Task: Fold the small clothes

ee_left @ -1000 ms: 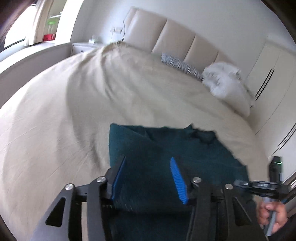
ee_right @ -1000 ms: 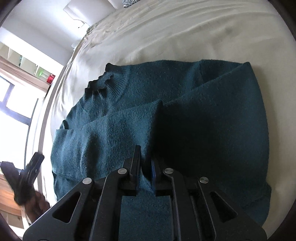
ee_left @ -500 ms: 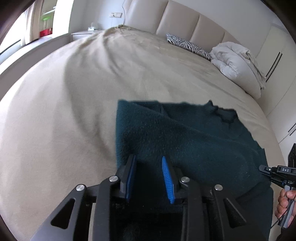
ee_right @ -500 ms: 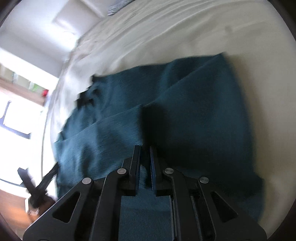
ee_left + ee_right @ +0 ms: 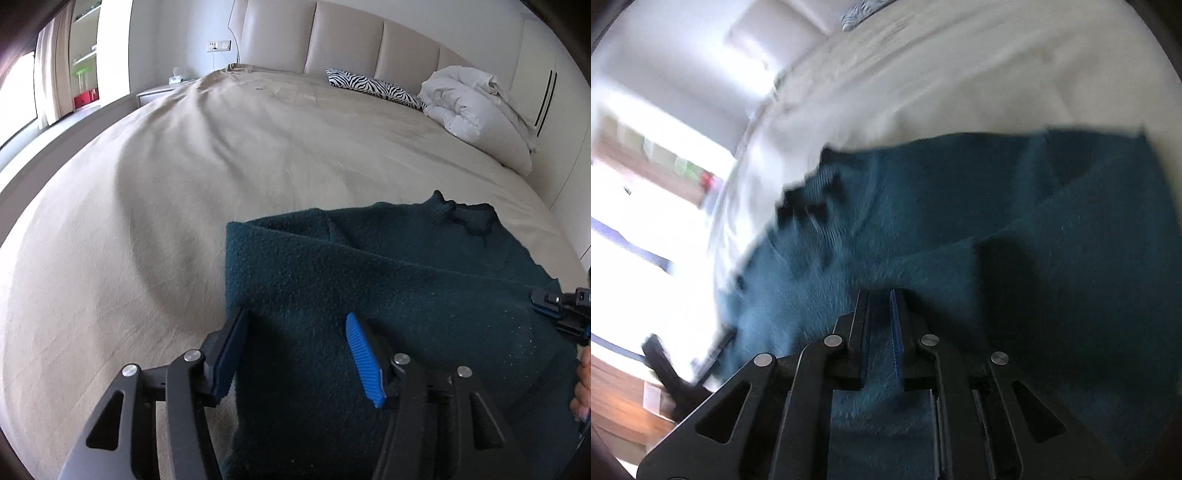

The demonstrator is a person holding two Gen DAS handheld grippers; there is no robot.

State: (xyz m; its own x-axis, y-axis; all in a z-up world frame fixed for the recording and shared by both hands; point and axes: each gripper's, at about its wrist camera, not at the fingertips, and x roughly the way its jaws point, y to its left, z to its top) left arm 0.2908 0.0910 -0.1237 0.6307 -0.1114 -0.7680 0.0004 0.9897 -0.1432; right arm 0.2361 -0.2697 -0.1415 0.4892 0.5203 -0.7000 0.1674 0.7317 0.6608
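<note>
While the sweater (image 5: 388,280) lies part-folded on the bed (image 5: 184,184), right gripper (image 5: 881,306) pinches its fabric; left gripper (image 5: 295,347) straddles the edge, jaws opening — best release flat, then smooth.

Beige bedspread (image 5: 184,192), zebra-print pillow (image 5: 373,86), bundled white duvet (image 5: 480,107), padded headboard (image 5: 347,40), bedside table (image 5: 159,92)

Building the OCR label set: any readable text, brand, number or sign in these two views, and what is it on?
None readable.
Right gripper: any marking on its body is too small to read in the left wrist view.
Teal sweater, bed cover, zebra pillow, wall socket: no print visible.
Right wrist view: motion-blurred, no lettering.
</note>
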